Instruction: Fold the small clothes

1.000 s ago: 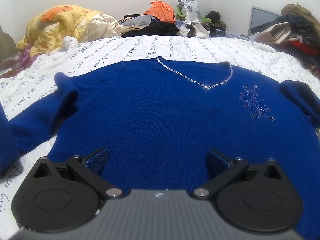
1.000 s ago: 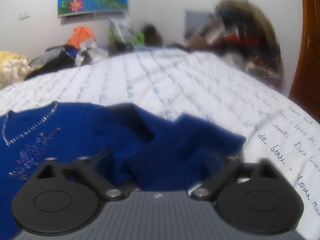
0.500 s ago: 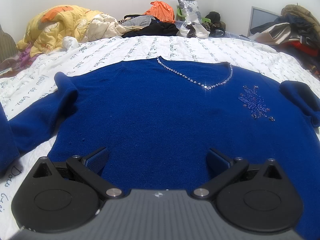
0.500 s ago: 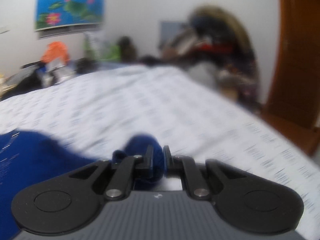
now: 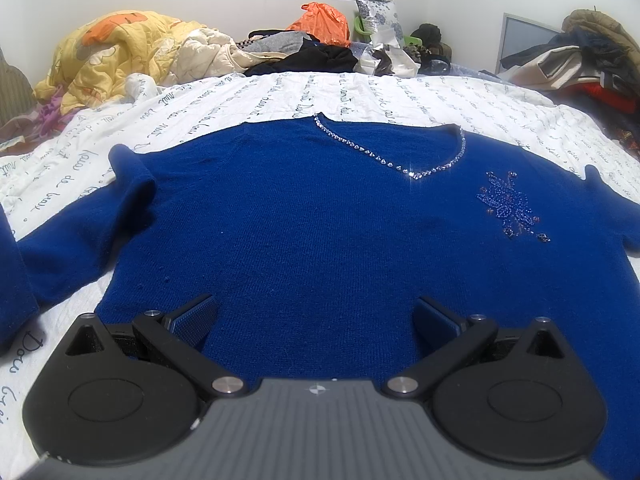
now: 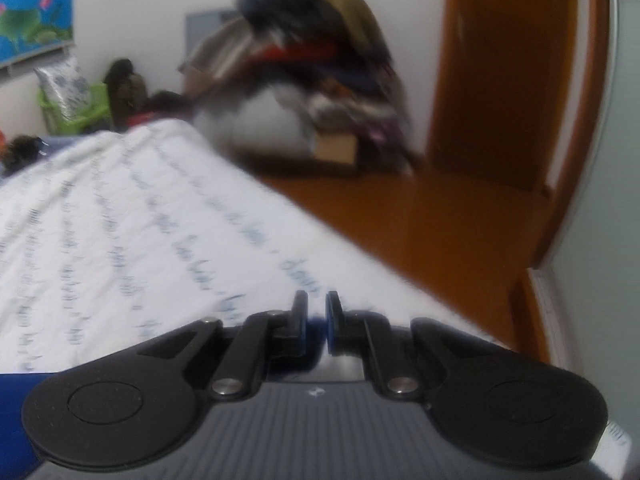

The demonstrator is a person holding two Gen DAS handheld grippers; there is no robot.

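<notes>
Sweater [image 5: 320, 240], blue knit, lies flat; left tongs [image 5: 316, 316] released; right tongs [image 6: 316, 320] clenching blue fabric.

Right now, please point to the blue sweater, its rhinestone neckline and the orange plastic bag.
blue sweater [image 5: 304, 240]: left wrist view, middle of the chest.
rhinestone neckline [image 5: 416, 175]: left wrist view, bottom tip of the V.
orange plastic bag [image 5: 322, 24]: left wrist view, middle of the bag.

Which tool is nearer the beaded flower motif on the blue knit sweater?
Left. The left tool hangs open over the blue knit sweater, facing the beaded flower motif; the right tool faces bedsheet, motif unseen.
</notes>
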